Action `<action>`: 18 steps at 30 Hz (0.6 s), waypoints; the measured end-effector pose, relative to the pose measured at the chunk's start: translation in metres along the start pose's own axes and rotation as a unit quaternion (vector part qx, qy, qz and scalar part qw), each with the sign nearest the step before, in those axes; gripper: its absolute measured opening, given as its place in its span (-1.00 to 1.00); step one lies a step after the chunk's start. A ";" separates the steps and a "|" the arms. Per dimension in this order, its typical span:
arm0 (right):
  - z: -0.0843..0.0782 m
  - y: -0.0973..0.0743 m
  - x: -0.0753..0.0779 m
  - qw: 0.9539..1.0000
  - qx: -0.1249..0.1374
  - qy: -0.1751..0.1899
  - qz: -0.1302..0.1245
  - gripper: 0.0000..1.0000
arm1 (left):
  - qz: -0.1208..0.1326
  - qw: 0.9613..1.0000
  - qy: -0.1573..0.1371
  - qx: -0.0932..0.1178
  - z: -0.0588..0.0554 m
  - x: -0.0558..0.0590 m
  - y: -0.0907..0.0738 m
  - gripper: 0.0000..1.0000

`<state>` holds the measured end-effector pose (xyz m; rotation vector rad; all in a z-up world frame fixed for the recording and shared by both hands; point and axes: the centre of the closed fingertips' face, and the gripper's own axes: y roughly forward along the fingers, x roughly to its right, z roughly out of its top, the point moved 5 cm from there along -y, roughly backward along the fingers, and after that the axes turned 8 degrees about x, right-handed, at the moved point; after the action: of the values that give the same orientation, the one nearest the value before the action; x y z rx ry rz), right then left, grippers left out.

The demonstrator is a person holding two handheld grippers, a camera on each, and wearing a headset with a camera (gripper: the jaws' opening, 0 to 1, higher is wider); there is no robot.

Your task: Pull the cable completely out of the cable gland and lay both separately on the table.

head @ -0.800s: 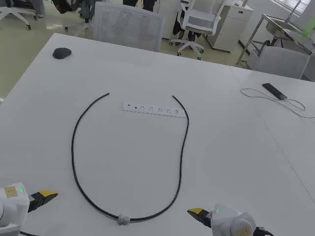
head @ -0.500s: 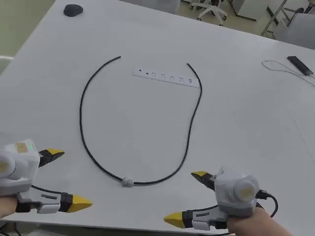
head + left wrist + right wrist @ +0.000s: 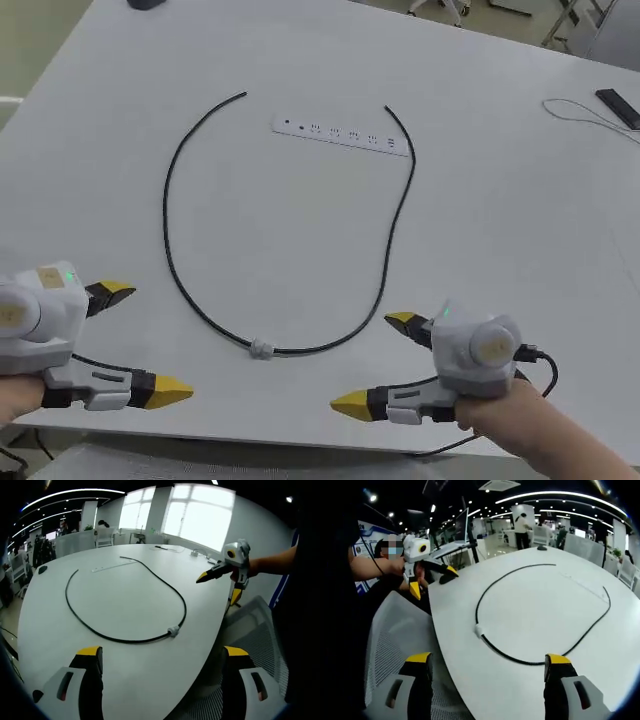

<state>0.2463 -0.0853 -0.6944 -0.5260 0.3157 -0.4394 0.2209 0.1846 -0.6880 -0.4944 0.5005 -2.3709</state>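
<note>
Left gripper (image 3: 155,341), right gripper (image 3: 362,362): jaws wide apart, empty, flanking cable gland (image 3: 261,349). Advise: clamp gland body; grip cable (image 3: 165,225) just beside gland; pull straight.

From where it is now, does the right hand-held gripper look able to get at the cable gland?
Probably yes. The right hand-held gripper is open and empty beside the cable gland, which sits on the cable near the front edge of the table, with bare tabletop between them.
</note>
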 end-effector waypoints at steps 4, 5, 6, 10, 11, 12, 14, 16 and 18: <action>0.005 0.008 0.000 1.000 -0.001 -0.007 0.007 0.86 | -0.002 1.000 0.001 -0.005 -0.002 -0.001 0.001 0.97; 0.007 0.011 -0.001 1.000 -0.004 -0.010 0.010 0.86 | -0.002 1.000 0.001 -0.004 -0.002 -0.002 0.000 0.97; 0.008 0.013 -0.001 1.000 -0.004 -0.012 0.012 0.86 | -0.001 1.000 0.002 -0.003 -0.002 -0.002 0.000 0.97; 0.013 0.021 -0.004 1.000 -0.008 -0.014 0.021 0.87 | -0.001 1.000 0.000 0.004 0.001 -0.004 -0.001 0.97; 0.014 0.023 -0.005 1.000 -0.009 -0.017 0.022 0.87 | -0.002 1.000 -0.001 0.005 0.002 -0.004 -0.001 0.96; 0.016 0.025 -0.006 0.999 -0.009 -0.018 0.025 0.87 | -0.003 1.000 -0.001 0.006 0.002 -0.004 -0.001 0.95; 0.020 0.028 -0.007 0.999 -0.008 -0.020 0.028 0.88 | -0.004 1.000 0.002 0.005 0.002 -0.004 -0.001 0.94; 0.022 0.030 -0.007 0.999 -0.009 -0.021 0.029 0.88 | -0.005 1.000 0.002 0.004 0.002 -0.005 -0.001 0.94; 0.023 0.033 -0.005 0.999 -0.013 -0.021 0.033 0.86 | -0.006 1.000 0.002 0.004 0.001 -0.005 -0.001 0.94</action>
<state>0.2618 -0.0474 -0.6923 -0.5471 0.2975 -0.3613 0.2240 0.1884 -0.6878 -0.4903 0.4900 -2.3845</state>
